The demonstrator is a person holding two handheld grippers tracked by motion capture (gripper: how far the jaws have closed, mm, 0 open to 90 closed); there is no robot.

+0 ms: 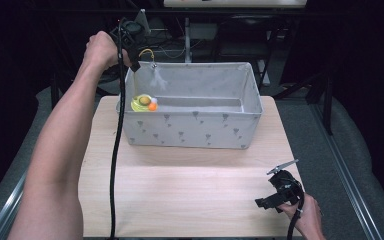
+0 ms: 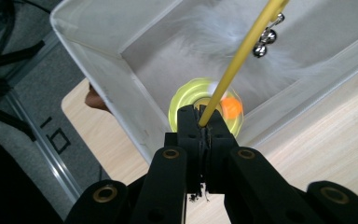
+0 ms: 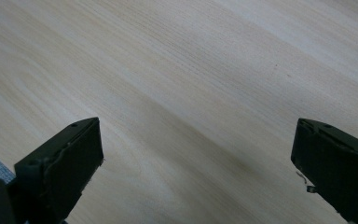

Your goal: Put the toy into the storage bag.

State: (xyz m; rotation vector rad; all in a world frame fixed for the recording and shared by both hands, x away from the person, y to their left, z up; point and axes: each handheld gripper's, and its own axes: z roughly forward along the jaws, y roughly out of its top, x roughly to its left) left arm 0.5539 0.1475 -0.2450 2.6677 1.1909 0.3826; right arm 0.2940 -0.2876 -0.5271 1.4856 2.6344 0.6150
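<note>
Over the bin's left end, the left gripper (image 2: pixel 200 122) clenches a yellow wand (image 2: pixel 240 55) with feathers (image 1: pixel 158 79) and bells (image 2: pixel 266 38) dangling inside the grey fabric bin (image 1: pixel 190 131). Lowering seems in hand; next comes release. Below lies a yellow-green toy (image 1: pixel 142 102) with an orange ball (image 1: pixel 152 106). At the table's (image 1: pixel 190 195) right, the right gripper (image 1: pixel 269 202) rests agape, empty.

Yellow wand (image 2: pixel 242 51), grey patterned bin (image 1: pixel 190 131)

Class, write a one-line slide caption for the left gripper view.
Left gripper, shut on a yellow wand with bells and white feathers, above a grey fabric bin holding a yellow-green toy.
</note>
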